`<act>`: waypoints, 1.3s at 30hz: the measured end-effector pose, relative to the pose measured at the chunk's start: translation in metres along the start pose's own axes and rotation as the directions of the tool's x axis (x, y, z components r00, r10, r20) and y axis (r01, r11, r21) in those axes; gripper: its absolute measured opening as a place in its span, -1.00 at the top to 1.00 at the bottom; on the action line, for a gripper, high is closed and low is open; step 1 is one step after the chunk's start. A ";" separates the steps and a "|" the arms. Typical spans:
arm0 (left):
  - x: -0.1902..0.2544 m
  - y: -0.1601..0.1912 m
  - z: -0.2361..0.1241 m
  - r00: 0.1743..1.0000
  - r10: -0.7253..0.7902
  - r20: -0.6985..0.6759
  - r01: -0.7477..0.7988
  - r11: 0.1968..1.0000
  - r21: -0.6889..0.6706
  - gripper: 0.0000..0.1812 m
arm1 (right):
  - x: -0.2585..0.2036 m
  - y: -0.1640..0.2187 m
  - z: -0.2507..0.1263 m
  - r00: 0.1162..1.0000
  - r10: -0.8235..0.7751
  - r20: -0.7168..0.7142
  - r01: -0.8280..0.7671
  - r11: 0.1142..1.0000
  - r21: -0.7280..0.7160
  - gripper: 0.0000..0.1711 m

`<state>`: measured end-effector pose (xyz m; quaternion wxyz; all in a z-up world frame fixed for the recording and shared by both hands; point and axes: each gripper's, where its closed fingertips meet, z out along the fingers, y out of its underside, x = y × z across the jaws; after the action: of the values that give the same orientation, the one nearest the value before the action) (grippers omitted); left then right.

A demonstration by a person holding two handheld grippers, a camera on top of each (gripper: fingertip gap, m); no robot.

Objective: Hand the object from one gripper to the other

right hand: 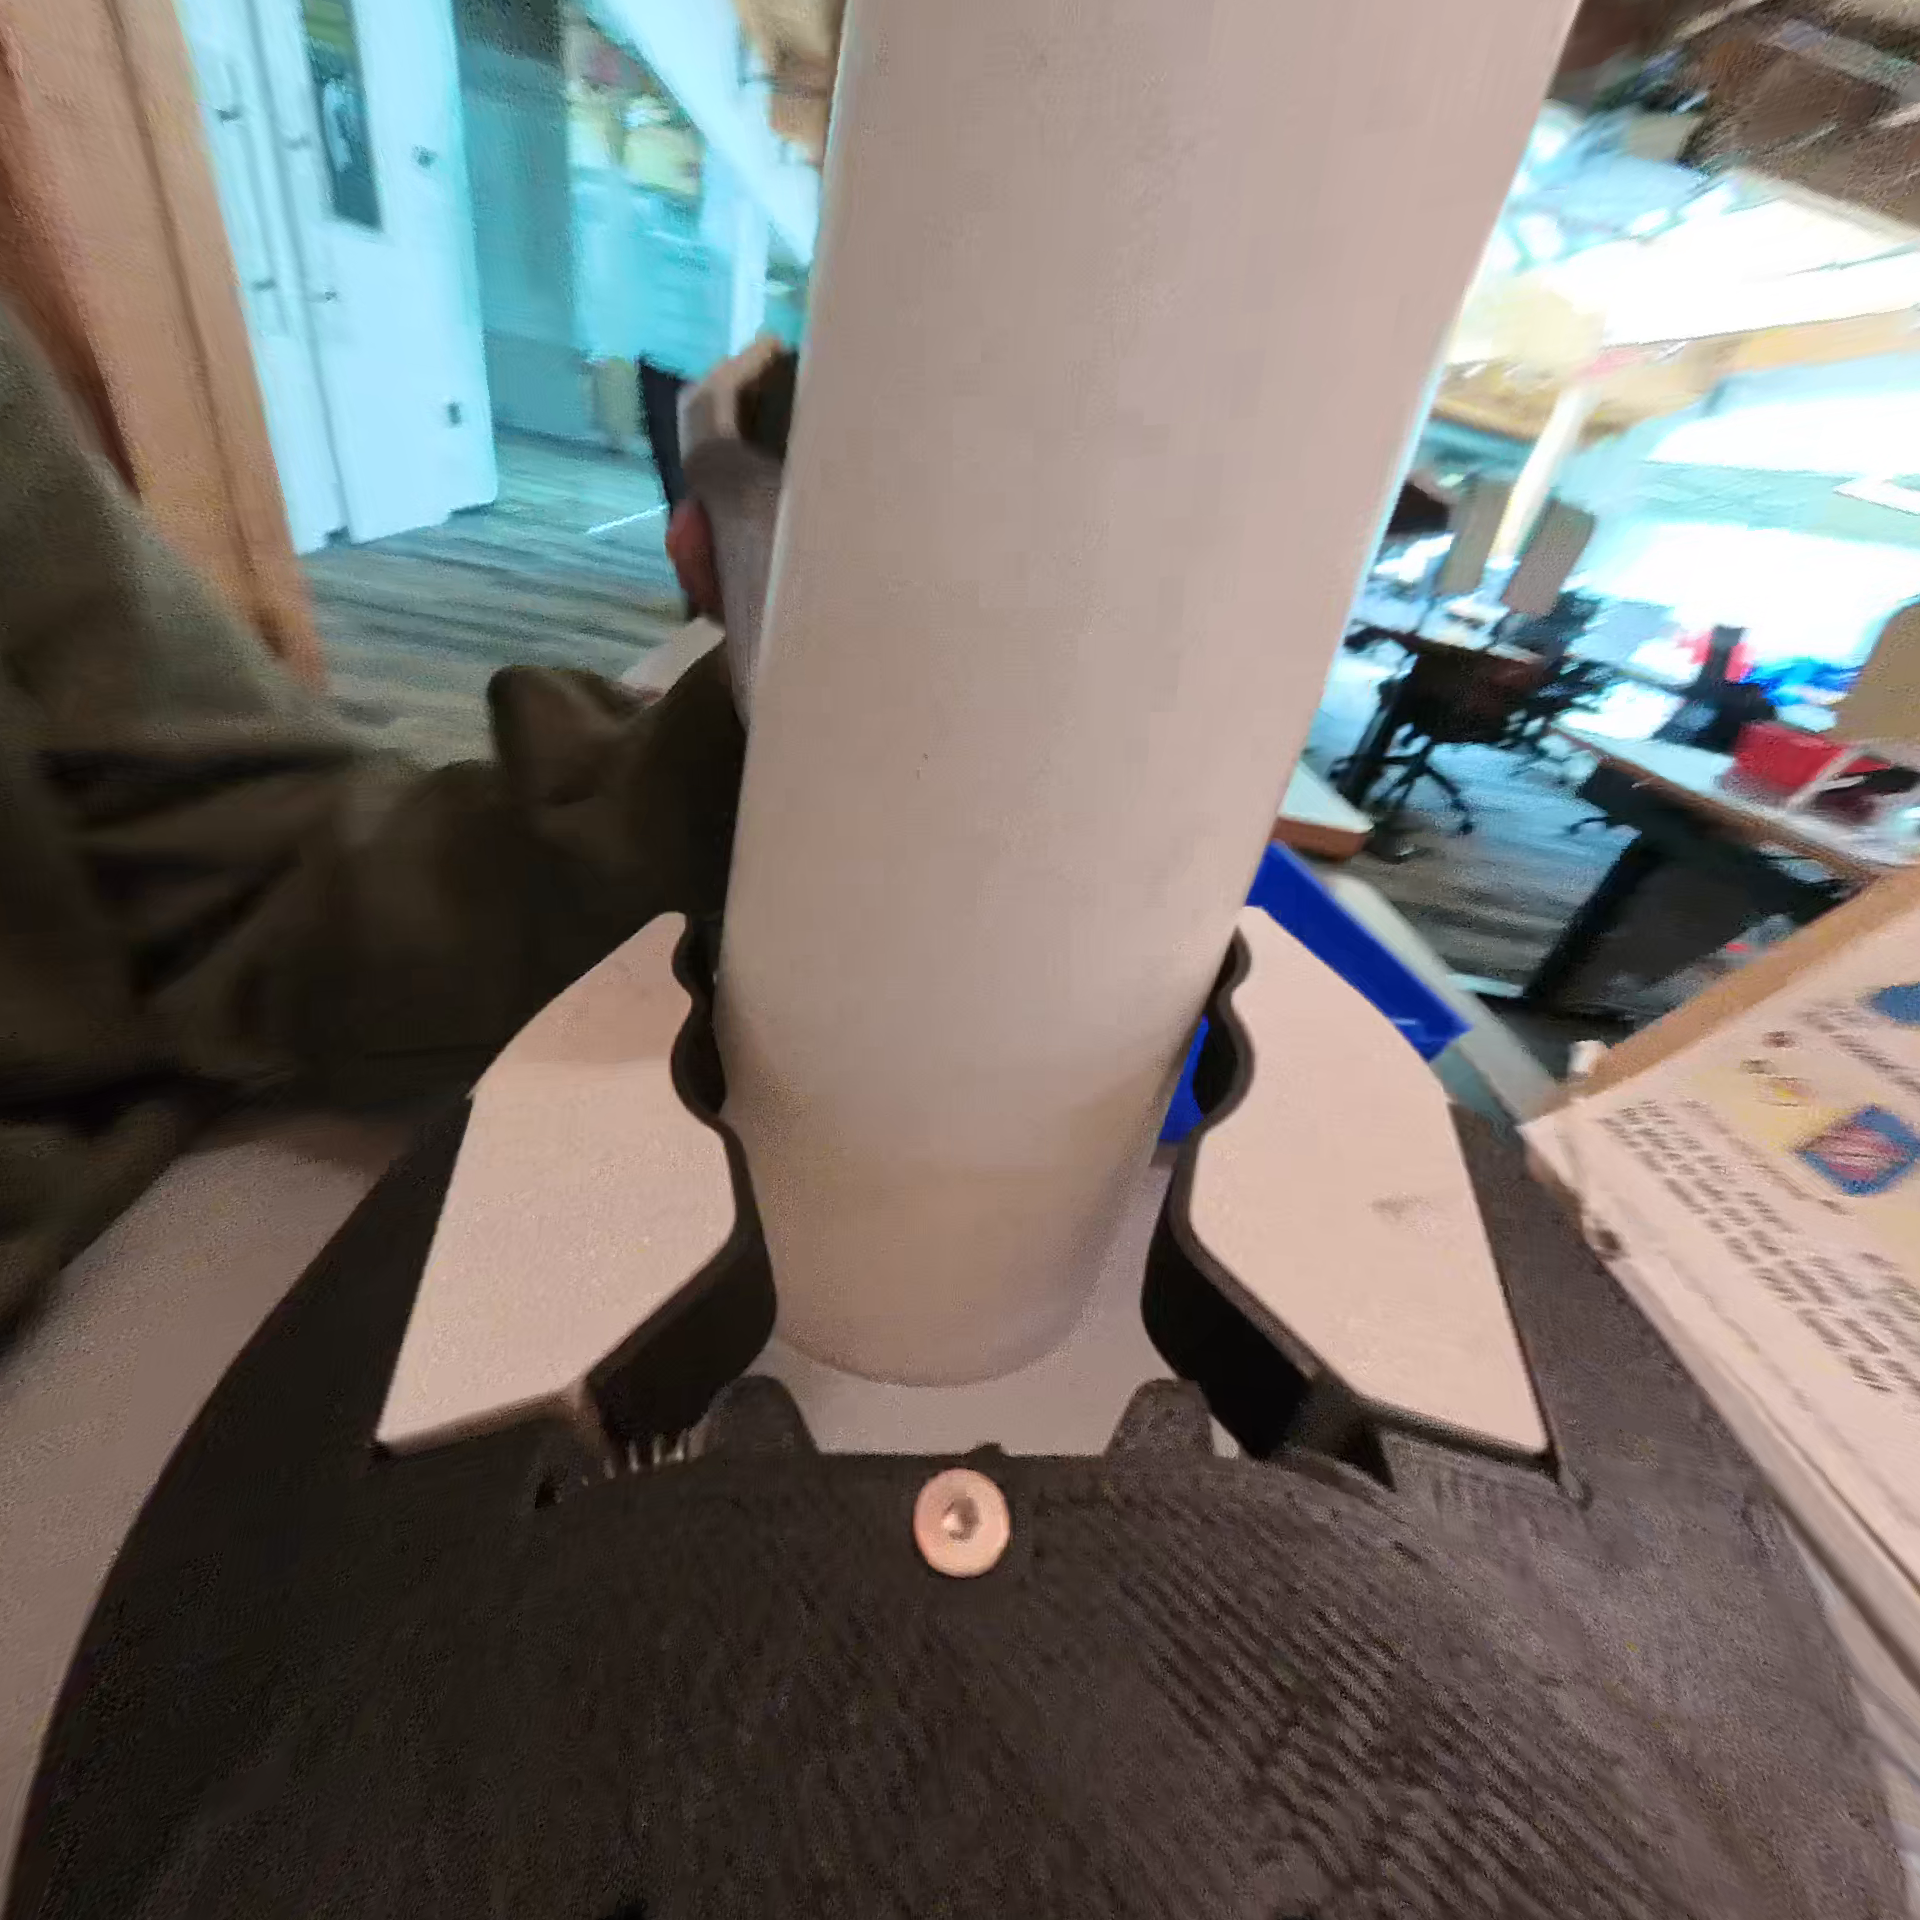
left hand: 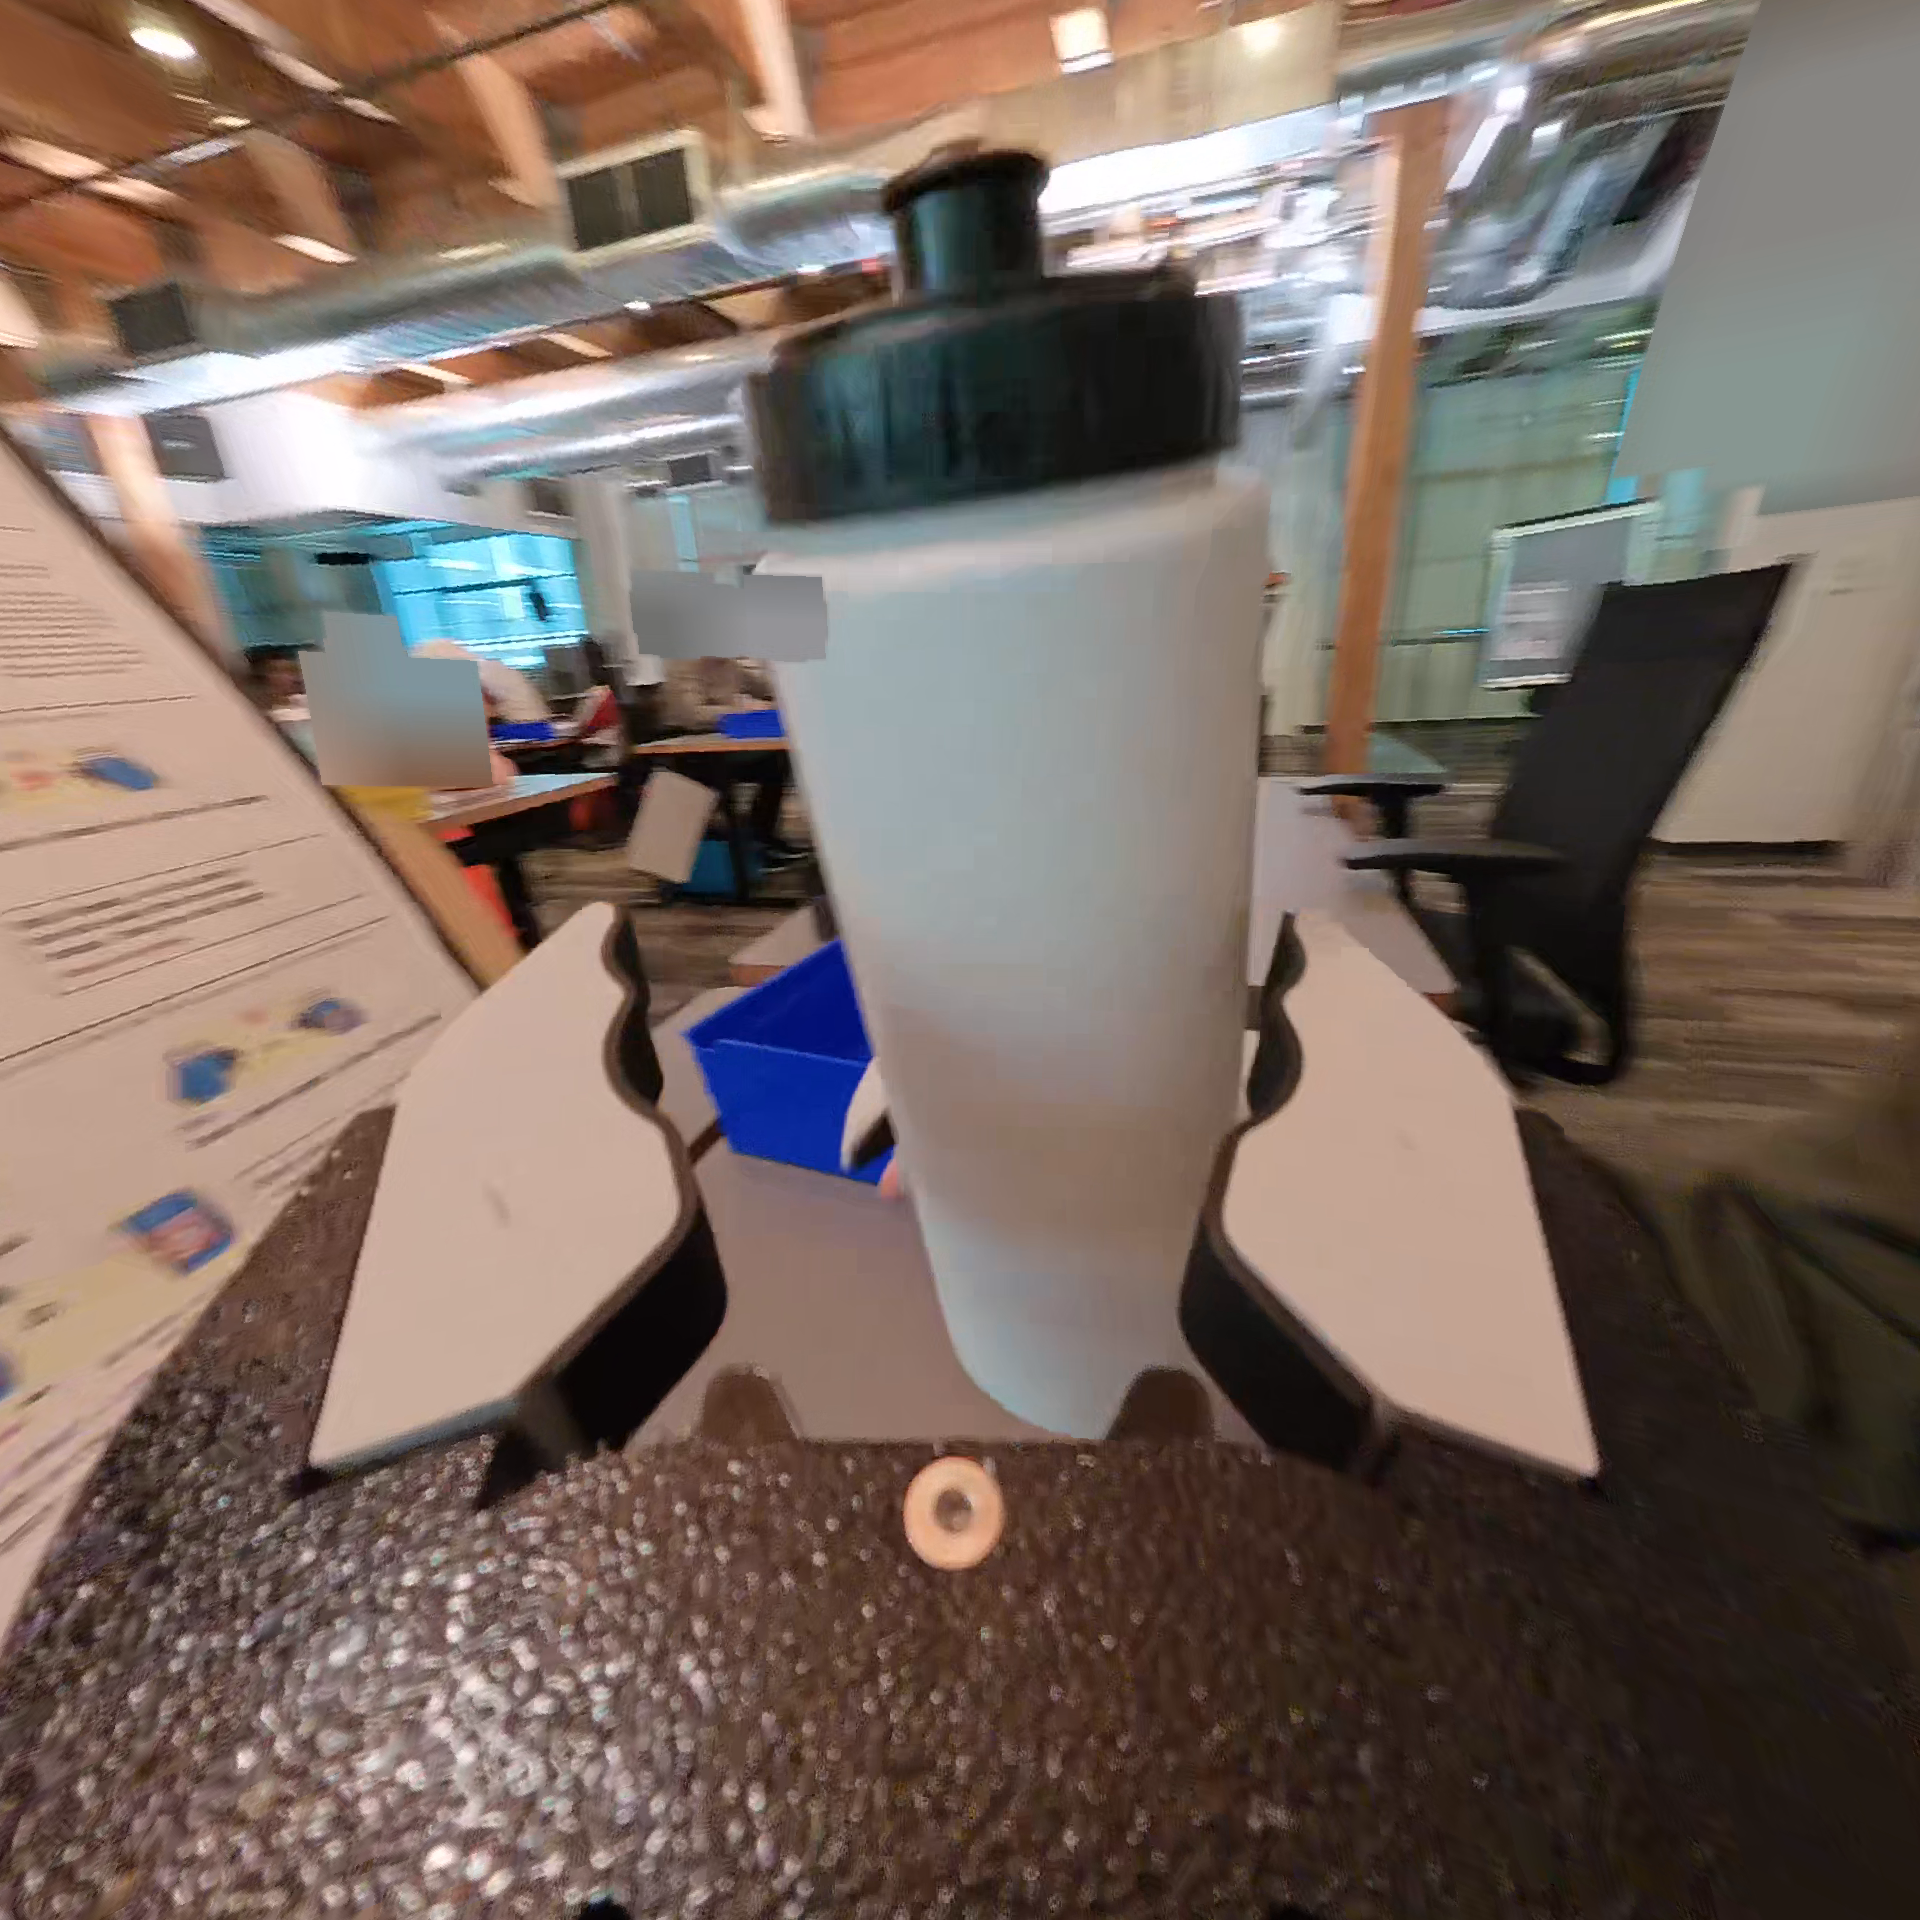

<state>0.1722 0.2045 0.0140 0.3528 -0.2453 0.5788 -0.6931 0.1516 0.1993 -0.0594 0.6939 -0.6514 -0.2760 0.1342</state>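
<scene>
A white bottle [left hand: 1029, 831] with a black screw cap [left hand: 997, 395] stands upright between both grippers. In the right wrist view the bottle [right hand: 1039, 623] fills the middle and its cap is out of frame. My right gripper [right hand: 961, 935] is shut on the lower part of the bottle, with both fingers against its sides. My left gripper [left hand: 951, 935] is open around the bottle: its left finger [left hand: 540, 1143] stands well apart from it and its right finger [left hand: 1371, 1164] is at the bottle's edge. Part of the left gripper [right hand: 727, 468] shows behind the bottle in the right wrist view.
A blue bin [left hand: 779, 1060] sits on the grey table [left hand: 810, 1278] behind the bottle. A printed poster board [left hand: 156, 935] leans at the left, and also shows in the right wrist view [right hand: 1766, 1195]. A dark green sleeve [right hand: 208, 831] is at the left. An office chair [left hand: 1579, 831] and desks stand farther off. Spacing between my two grippers at the tips: around 8 centimeters.
</scene>
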 end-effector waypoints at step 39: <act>0.009 0.020 0.014 0.995 -0.071 -0.063 0.067 0.996 -0.066 -0.07 | -0.004 0.020 0.024 0.984 0.158 0.081 -0.154 0.986 -0.057 -0.07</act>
<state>0.1807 0.1871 -0.0028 0.3014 -0.2535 0.6032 -0.6936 0.1382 0.2191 -0.0802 0.6521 -0.6820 -0.2570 0.2089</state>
